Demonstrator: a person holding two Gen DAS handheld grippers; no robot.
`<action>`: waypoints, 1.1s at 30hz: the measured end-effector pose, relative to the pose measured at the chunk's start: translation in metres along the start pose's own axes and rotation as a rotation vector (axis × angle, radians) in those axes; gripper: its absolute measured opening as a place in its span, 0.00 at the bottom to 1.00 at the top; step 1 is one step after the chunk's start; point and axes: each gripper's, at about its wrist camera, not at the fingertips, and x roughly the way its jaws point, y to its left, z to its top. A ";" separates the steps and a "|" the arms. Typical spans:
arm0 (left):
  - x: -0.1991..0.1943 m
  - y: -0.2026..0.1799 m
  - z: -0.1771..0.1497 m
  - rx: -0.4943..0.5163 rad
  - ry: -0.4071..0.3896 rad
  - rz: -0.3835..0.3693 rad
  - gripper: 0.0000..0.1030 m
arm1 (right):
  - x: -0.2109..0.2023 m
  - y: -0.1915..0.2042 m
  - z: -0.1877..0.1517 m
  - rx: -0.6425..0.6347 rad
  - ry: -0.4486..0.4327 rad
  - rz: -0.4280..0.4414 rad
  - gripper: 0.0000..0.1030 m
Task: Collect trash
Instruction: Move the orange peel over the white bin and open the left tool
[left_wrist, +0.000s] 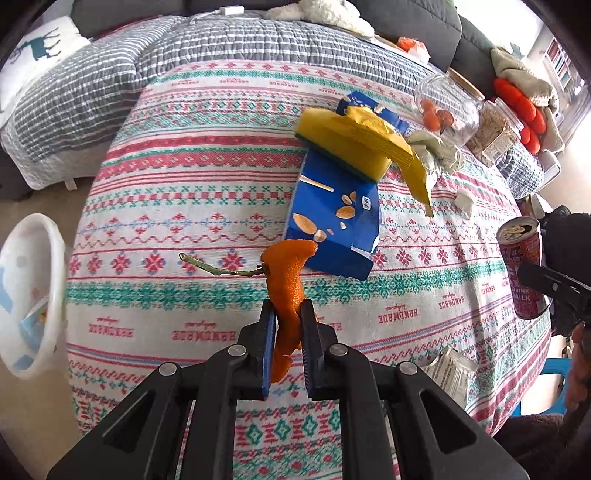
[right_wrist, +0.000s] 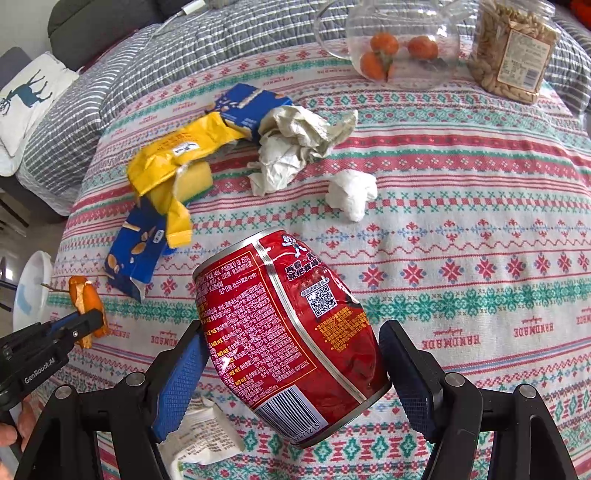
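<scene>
My left gripper (left_wrist: 288, 314) pinches the orange peel (left_wrist: 288, 280) above the tablecloth (left_wrist: 184, 184); thin and curled, it could slip before reaching the white bin (left_wrist: 33, 295) at the table's left edge. My right gripper (right_wrist: 291, 354) clamps the red can (right_wrist: 288, 332), tilted; the far pad's contact looks partial, so it may twist loose.

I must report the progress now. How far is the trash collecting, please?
Done: nothing clearly visible; the white bin has some contents, unclear what. In hand: the left claw grips an orange peel, and the right claw grips a red can. Left on the table: blue wrapper, yellow wrapper, crumpled paper, white tissue, a sachet.
</scene>
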 end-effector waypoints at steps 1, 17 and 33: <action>-0.003 0.003 -0.001 0.002 -0.006 0.003 0.13 | 0.000 0.003 0.001 -0.004 -0.002 0.004 0.77; -0.056 0.083 -0.021 -0.064 -0.111 0.127 0.13 | 0.018 0.069 0.007 -0.090 0.008 0.059 0.77; -0.061 0.212 -0.052 -0.231 -0.119 0.303 0.13 | 0.051 0.184 -0.003 -0.283 0.013 0.159 0.77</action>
